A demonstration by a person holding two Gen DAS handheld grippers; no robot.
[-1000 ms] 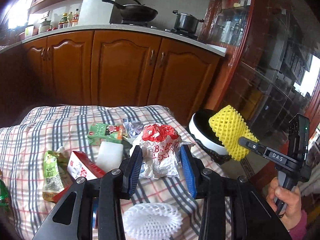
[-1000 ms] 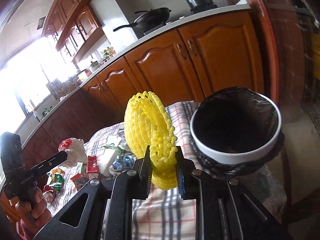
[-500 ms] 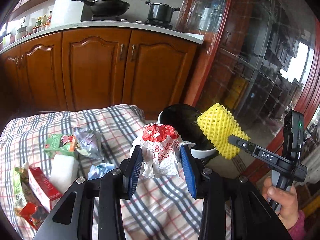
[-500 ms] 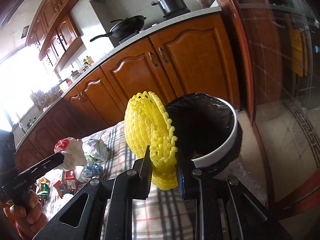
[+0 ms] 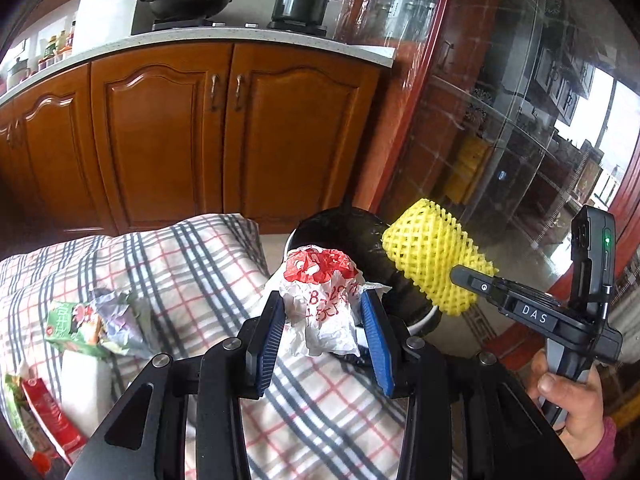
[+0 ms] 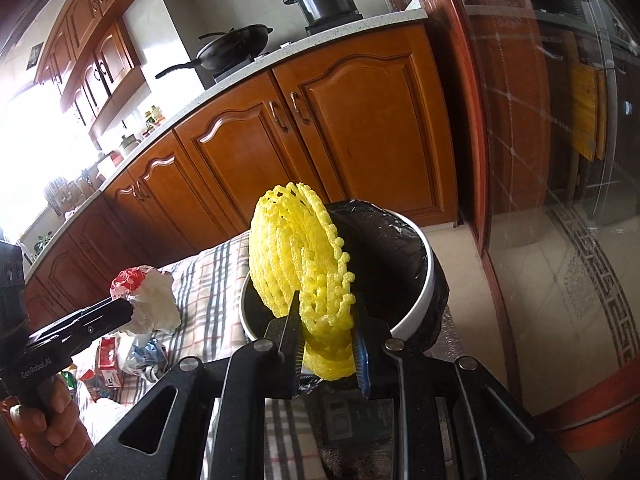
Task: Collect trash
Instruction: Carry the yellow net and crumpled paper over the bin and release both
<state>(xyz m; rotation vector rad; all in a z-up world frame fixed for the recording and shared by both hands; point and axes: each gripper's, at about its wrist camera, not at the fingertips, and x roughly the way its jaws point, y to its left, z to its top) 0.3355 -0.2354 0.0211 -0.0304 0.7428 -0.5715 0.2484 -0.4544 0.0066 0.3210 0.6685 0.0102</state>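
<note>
- left hand-held gripper (image 5: 326,326): partly closed, blue pads pinching a crumpled white-and-red plastic bag (image 5: 324,300), bulk of it standing above the fingertips.
- right hand-held gripper (image 6: 326,350): closed narrow on a yellow foam net (image 6: 302,276), squashed flat between the pads, most of it fanning up and toward 11 o'clock.
- bin (image 6: 420,264), white rim with black liner, just off the edge of the plaid-covered tabletop (image 5: 192,256); in the right wrist view directly behind the net, in the left wrist view at 1 o'clock past the bag.
- more trash left on the cloth at 9 o'clock in the left view: green carton (image 5: 70,326), red packet (image 5: 50,414), crumpled wrappers.
- step in hand, judged: carry both pieces over the bin mouth, then let go.
- best done one at a time, net first, being nearer the opening.
- worth bringing the fingertips well inside the rim line before opening; both pieces light, likely to drift or cling to a pad.
- open wide, with a small shake if the foam sticks.
- keep the two hand-held grippers from crossing above the rim.
</note>
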